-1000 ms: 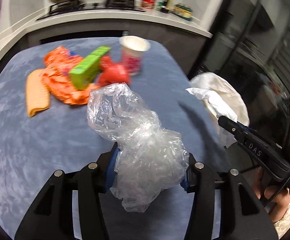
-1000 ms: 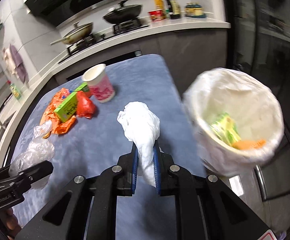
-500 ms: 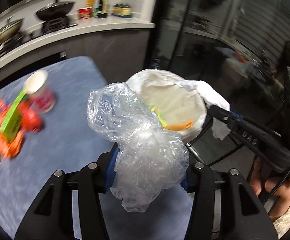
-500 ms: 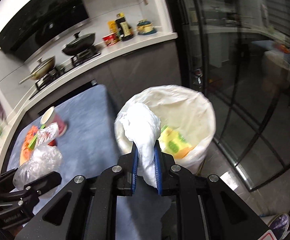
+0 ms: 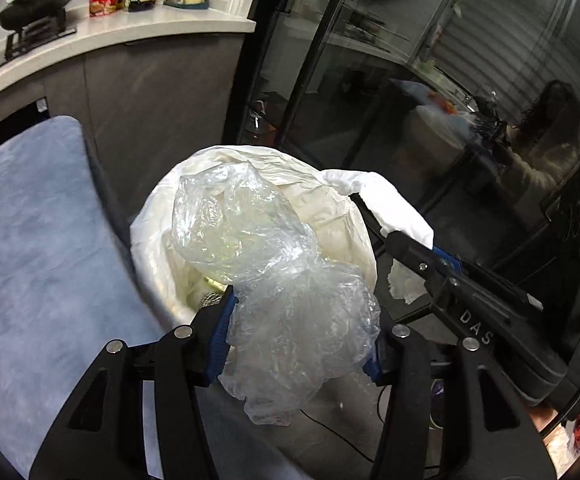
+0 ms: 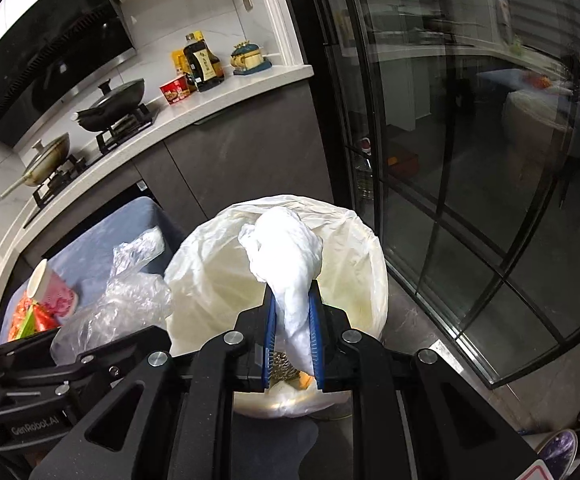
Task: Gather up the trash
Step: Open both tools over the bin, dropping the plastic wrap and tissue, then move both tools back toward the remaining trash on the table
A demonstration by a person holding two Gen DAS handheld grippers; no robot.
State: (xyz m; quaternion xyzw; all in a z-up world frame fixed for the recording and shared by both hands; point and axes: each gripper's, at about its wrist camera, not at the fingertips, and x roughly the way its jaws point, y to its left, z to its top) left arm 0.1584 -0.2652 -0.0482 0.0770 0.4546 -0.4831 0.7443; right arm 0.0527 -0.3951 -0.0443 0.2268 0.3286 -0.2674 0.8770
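Both tongs (image 5: 298, 332) (image 6: 292, 344), loaded, above lined bin (image 6: 210, 256).

Left gripper (image 5: 298, 332), lower centre of its own view, with blue-padded fingers (image 5: 220, 336) set wide and clamping a bulky load. Right gripper (image 6: 292, 332), lower centre of its view, jaws narrow and pinching; it also enters the left view from the right.
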